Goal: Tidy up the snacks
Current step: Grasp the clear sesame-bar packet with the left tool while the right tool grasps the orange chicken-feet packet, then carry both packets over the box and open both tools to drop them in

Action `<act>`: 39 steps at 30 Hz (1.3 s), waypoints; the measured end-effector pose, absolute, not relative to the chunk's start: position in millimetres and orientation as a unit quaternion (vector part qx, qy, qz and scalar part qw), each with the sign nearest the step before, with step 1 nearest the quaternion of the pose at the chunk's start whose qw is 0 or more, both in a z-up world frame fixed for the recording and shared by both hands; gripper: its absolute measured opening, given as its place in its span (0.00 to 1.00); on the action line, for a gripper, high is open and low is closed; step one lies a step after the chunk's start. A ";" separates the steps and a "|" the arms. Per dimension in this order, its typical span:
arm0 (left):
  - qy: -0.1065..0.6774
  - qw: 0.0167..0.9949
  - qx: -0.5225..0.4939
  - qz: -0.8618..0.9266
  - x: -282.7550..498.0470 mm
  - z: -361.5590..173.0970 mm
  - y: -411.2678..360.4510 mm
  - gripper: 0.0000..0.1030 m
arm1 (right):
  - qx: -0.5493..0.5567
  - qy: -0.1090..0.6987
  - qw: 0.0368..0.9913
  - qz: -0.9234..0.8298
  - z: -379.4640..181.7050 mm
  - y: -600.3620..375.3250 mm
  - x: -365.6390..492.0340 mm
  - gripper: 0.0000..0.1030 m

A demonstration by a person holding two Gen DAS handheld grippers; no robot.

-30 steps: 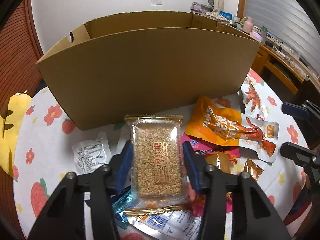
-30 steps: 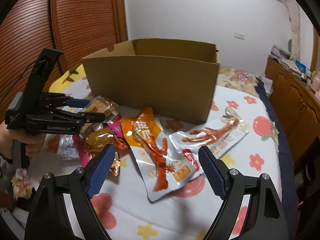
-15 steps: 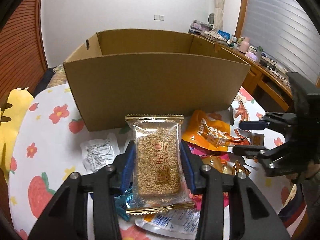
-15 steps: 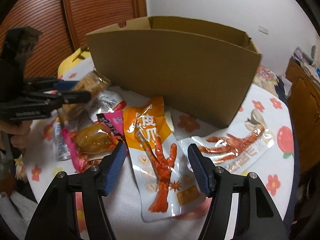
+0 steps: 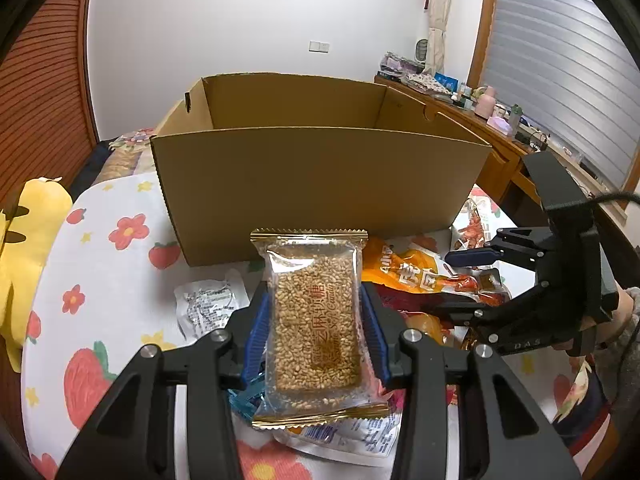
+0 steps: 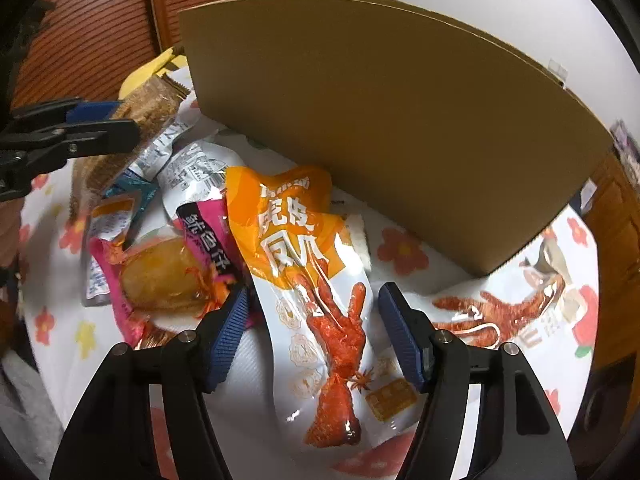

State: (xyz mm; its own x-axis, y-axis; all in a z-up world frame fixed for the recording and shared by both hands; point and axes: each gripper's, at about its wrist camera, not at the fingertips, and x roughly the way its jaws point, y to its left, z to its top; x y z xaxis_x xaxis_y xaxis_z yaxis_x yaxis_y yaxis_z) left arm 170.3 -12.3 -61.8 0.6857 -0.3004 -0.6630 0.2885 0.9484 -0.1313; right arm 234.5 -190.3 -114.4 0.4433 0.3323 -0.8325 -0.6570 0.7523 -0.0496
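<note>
We see the left gripper (image 5: pixel 314 326) clamped on a clear sesame bar pkt (image 5: pixel 313 322) w/ gold edges, both blue pads pressing its long sides; pkt is held above the snack pile, in front of the open cardboard box (image 5: pixel 320 184), not inside it. Right gripper (image 6: pixel 310 326) has its jaws apart, just widened a bit after narrowing; they straddle the orange chicken-feet pouch (image 6: pixel 304 256) lying flat on the floral cloth (image 6: pixel 404 254), pads not touching it. Left of that pouch: pink pkt (image 6: pixel 168 276) w/ a yellowish snack, silver pkts behind it; a 2nd chicken-feet pouch (image 6: pixel 500 312) lies to the right, at the box's corner. Box stands upright just behind the pile; yellow plush (image 5: pixel 28 248) at the cloth's far left edge.
</note>
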 end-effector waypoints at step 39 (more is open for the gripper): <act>0.316 0.932 -0.012 -0.175 144.7 -24.0 -7.5 0.41 | -0.091 0.353 0.887 0.284 -51.6 -222.8 169.8 0.43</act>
State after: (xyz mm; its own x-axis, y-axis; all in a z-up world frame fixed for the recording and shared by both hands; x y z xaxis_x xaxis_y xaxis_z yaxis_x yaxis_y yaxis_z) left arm 144.7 -7.5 -24.0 0.7390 -0.3335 -0.5854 0.3185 0.9386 -0.1326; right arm 169.8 -222.8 -51.6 0.5893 0.4390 -0.6782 -0.5673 0.8226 0.0395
